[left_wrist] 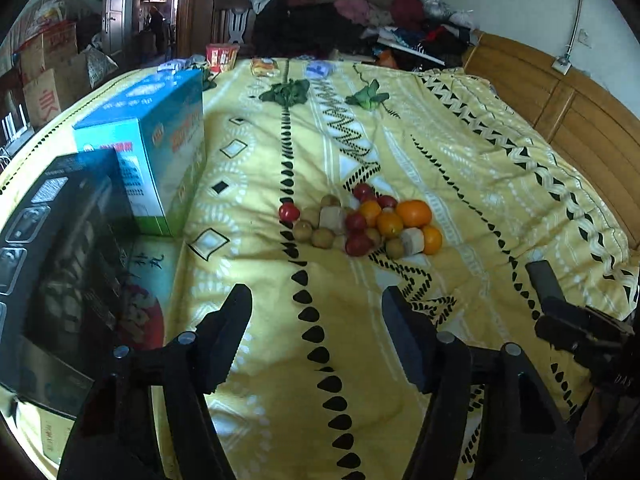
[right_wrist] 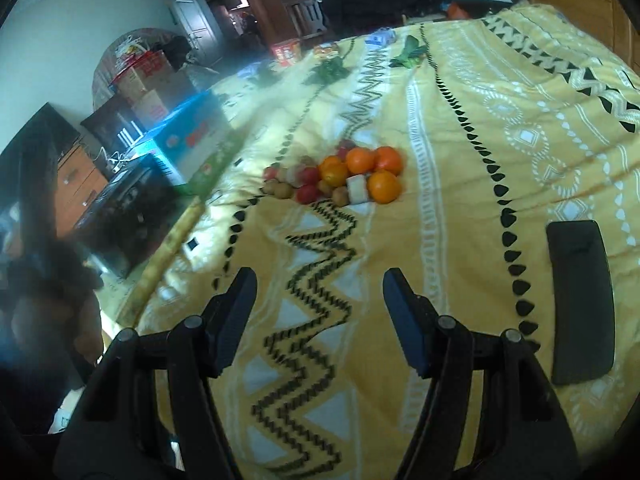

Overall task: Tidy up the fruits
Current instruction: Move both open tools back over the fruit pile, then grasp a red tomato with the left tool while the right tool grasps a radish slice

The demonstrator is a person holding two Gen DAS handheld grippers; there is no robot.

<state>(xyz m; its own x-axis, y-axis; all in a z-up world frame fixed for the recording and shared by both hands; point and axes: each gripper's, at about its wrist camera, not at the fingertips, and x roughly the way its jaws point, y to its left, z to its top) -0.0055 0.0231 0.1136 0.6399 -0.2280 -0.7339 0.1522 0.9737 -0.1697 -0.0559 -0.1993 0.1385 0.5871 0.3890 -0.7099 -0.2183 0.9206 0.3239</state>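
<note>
A heap of fruit (left_wrist: pixel 360 222) lies mid-bed on the yellow patterned bedspread (left_wrist: pixel 460 184). It holds oranges (left_wrist: pixel 414 213), small red fruits (left_wrist: pixel 289 212), brown round fruits (left_wrist: pixel 322 237) and pale cut chunks (left_wrist: pixel 332 218). My left gripper (left_wrist: pixel 316 296) hovers short of the heap, open, with only cloth between its fingers. In the right wrist view the same heap (right_wrist: pixel 340 176) lies ahead of my right gripper (right_wrist: pixel 319 280), also open and holding nothing. The right gripper's black frame (left_wrist: pixel 576 320) shows at the left view's right edge.
A blue box (left_wrist: pixel 160 140) and a black box (left_wrist: pixel 60 260) stand on the bed's left side. Leafy greens (left_wrist: pixel 286 92) and snack packs (left_wrist: pixel 222 56) lie at the far end. A flat black object (right_wrist: pixel 580 300) rests on the right. A wooden headboard (left_wrist: pixel 560 100) runs along the right.
</note>
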